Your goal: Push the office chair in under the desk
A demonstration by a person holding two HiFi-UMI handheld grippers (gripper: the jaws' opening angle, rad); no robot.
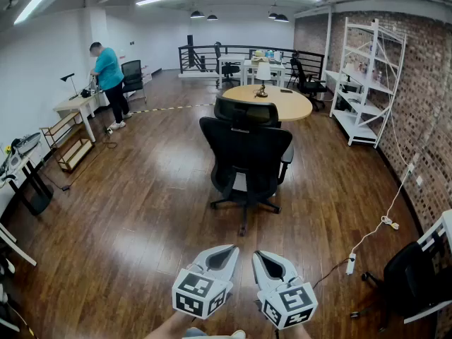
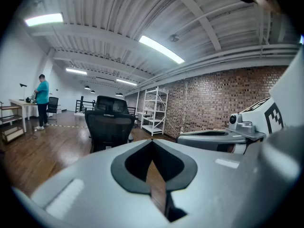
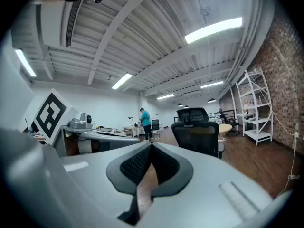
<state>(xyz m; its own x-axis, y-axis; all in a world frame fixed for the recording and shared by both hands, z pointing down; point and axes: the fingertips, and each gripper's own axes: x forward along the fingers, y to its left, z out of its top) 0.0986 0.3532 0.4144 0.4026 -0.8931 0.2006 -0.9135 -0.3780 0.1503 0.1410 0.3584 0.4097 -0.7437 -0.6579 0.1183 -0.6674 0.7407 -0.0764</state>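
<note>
Looking ahead of both tongs, I see the office chair (image 1: pixel 247 154) in the open floor, well apart from them, with its back turned to me. Beyond it, on its far side from the tongs, is the round wooden desk (image 1: pixel 277 103). The chair does not look tucked under it; its wheeled base is on bare floor before the desk. So I judge the task as not begun: no gripper touches the chair, and the whole push is left to do.

The left gripper (image 1: pixel 220 256) and the right gripper (image 1: pixel 267 260) are side by side, low in the head view, both aimed at the chair. Each one has its jaws pressed together and nothing is between them.

The head view alone shows the stretch of floor that I must cross, and a white cable with a power strip (image 1: pixel 351 263) lying to the right of the right gripper. It does not show the jaw tips well. For this the gripper views serve: the left gripper (image 2: pixel 152 144) shows its dark pads meeting, with the chair (image 2: pixel 110 127) ahead and a little to the left, and the right gripper (image 3: pixel 151 148) shows the same, with the chair (image 3: pixel 199 134) ahead to the right.
</note>
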